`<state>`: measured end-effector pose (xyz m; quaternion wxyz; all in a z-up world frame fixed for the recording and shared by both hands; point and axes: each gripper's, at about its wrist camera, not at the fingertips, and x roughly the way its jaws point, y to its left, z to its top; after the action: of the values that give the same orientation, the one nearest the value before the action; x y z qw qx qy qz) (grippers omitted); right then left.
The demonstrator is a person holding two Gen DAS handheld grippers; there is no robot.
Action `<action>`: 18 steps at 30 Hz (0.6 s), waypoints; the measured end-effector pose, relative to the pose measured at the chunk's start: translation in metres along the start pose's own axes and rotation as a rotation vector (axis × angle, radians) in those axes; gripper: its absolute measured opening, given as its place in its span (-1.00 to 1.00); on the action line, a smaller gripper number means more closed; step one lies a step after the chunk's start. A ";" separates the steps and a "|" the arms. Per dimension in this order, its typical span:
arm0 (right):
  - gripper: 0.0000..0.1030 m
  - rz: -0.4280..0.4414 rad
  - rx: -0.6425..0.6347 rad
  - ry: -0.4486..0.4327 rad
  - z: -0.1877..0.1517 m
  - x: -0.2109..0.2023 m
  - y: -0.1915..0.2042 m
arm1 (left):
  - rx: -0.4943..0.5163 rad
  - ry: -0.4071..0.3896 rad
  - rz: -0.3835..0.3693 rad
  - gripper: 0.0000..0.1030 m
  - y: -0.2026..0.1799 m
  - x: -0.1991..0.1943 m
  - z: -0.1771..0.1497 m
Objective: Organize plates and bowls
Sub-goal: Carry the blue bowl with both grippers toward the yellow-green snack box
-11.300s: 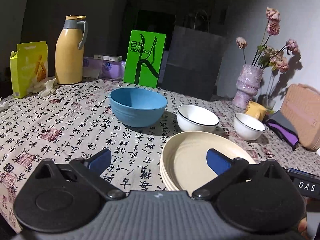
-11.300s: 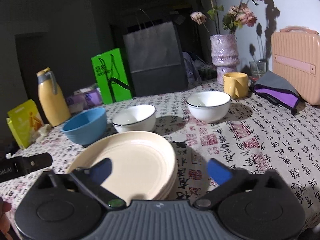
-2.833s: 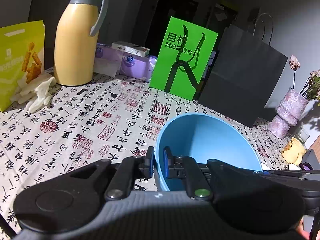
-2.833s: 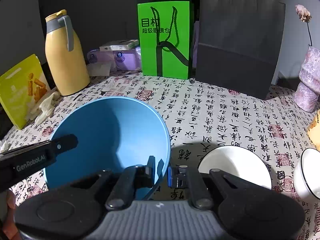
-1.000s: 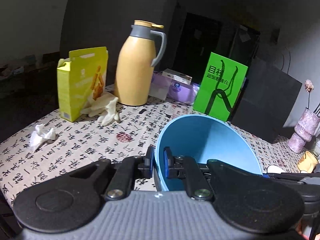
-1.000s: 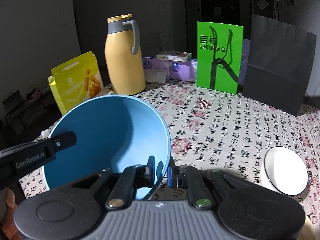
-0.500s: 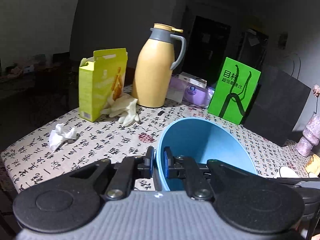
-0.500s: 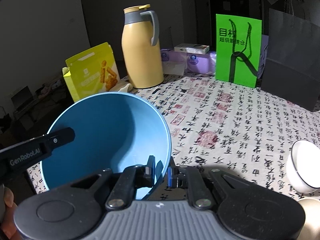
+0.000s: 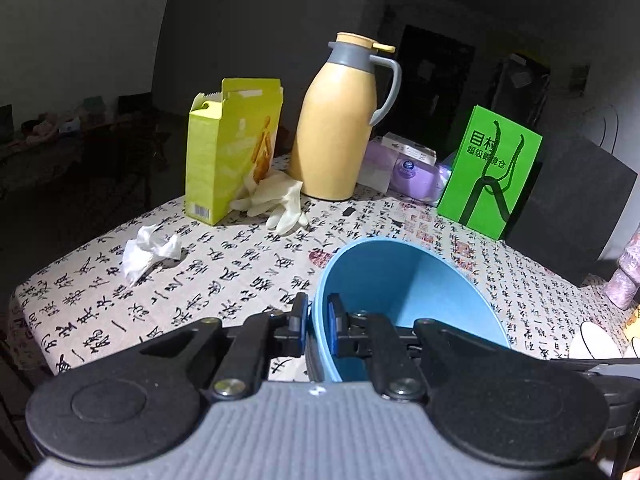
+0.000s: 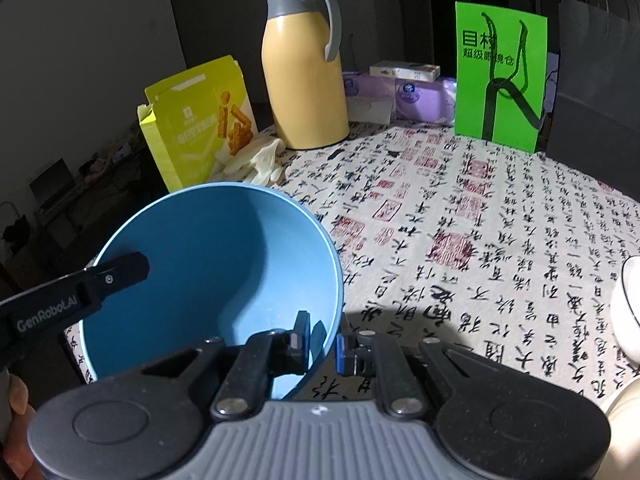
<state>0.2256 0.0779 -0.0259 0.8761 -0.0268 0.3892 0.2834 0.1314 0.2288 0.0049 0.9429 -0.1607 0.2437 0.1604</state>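
Both grippers hold one large blue bowl [image 9: 404, 292] above the table. My left gripper [image 9: 318, 316] is shut on the bowl's near rim. My right gripper [image 10: 322, 338] is shut on the rim of the same blue bowl [image 10: 200, 272] at its right side. The left gripper's finger [image 10: 92, 292] shows across the bowl in the right wrist view. A white bowl with a dark rim [image 9: 592, 342] sits at the right edge in the left wrist view, and it also shows at the right edge in the right wrist view [image 10: 628, 308].
On the calligraphy tablecloth [image 10: 480, 220] stand a yellow thermos jug [image 9: 340, 124], a yellow snack box [image 9: 228, 148], white gloves [image 9: 276, 200], a crumpled tissue [image 9: 146, 250], a green bag [image 9: 492, 172], purple tissue packs [image 10: 400, 96] and a dark paper bag [image 10: 596, 80]. The table's left edge is close.
Both grippers have carried the blue bowl further left and back over the table. The thermos and snack box now sit nearer the view's middle; the white bowl has slid to the right edge.
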 end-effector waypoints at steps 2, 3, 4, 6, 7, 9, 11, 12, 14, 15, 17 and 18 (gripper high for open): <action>-0.78 0.002 0.000 0.007 -0.002 0.003 0.002 | -0.005 0.007 0.001 -0.79 0.003 0.002 -0.003; -0.78 0.002 -0.002 0.008 -0.003 0.004 0.003 | -0.007 0.011 0.002 -0.79 0.005 0.003 -0.004; -0.78 0.001 -0.005 0.008 -0.004 0.004 0.004 | -0.008 0.015 0.003 -0.79 0.006 0.004 -0.005; -0.78 -0.002 -0.009 0.010 -0.006 0.006 0.005 | -0.009 0.023 0.007 -0.79 0.008 0.006 -0.009; -0.78 -0.003 -0.009 0.013 -0.007 0.008 0.005 | -0.010 0.029 0.008 -0.79 0.009 0.007 -0.010; -0.78 -0.004 -0.011 0.019 -0.009 0.010 0.006 | -0.015 0.038 0.010 -0.79 0.011 0.009 -0.013; -0.78 -0.004 -0.011 0.026 -0.011 0.013 0.006 | -0.020 0.047 0.011 -0.79 0.014 0.011 -0.016; -0.78 -0.004 -0.012 0.029 -0.012 0.014 0.006 | -0.021 0.051 0.011 -0.79 0.015 0.012 -0.018; -0.78 -0.005 -0.015 0.034 -0.014 0.016 0.007 | -0.024 0.056 0.012 -0.79 0.016 0.013 -0.021; -0.78 -0.006 -0.017 0.036 -0.015 0.017 0.007 | -0.025 0.058 0.013 -0.79 0.017 0.014 -0.022; -0.78 -0.010 -0.023 0.038 -0.017 0.019 0.008 | -0.026 0.062 0.014 -0.79 0.018 0.015 -0.024; -0.78 -0.011 -0.025 0.039 -0.017 0.019 0.008 | -0.025 0.063 0.016 -0.79 0.018 0.015 -0.026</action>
<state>0.2202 0.0895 -0.0499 0.8695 -0.0455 0.4025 0.2827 0.1266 0.2387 -0.0282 0.9314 -0.1753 0.2728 0.1655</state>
